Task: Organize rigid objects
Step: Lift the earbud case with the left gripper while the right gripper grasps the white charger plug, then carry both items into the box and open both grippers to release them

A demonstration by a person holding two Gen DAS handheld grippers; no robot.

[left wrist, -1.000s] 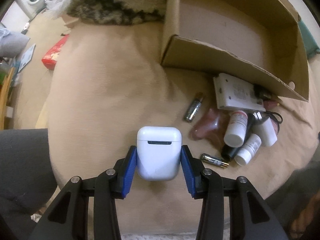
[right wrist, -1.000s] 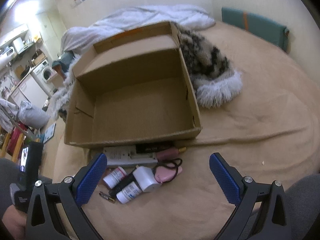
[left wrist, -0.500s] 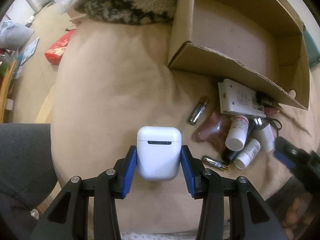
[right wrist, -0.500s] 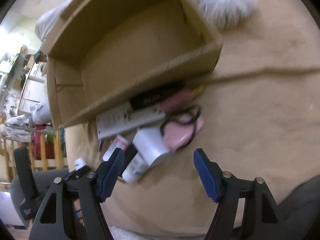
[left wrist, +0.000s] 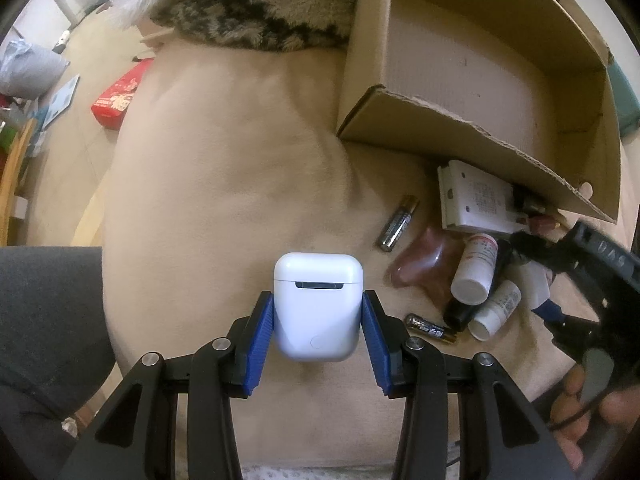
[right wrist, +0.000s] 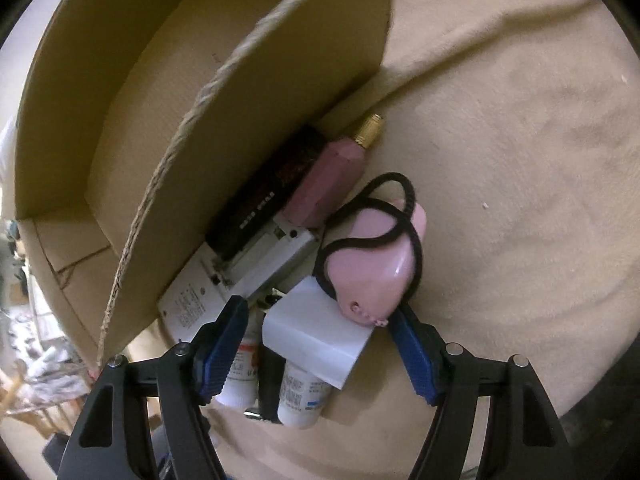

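Right wrist view: my right gripper (right wrist: 316, 344), jaws just narrowing, straddles the white block (right wrist: 316, 340) beside the box (right wrist: 248, 80); the pink case (right wrist: 376, 264) leaning on it may tumble. My left gripper (left wrist: 318, 330) clamps the earbud case (left wrist: 318, 304).

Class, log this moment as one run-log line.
left gripper: shut on earbud case | right gripper: jaws closing around white block | cardboard box: empty

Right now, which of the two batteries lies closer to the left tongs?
The battery with the gold end, just right of the left tongs; the other battery lies further up, near the cardboard box.
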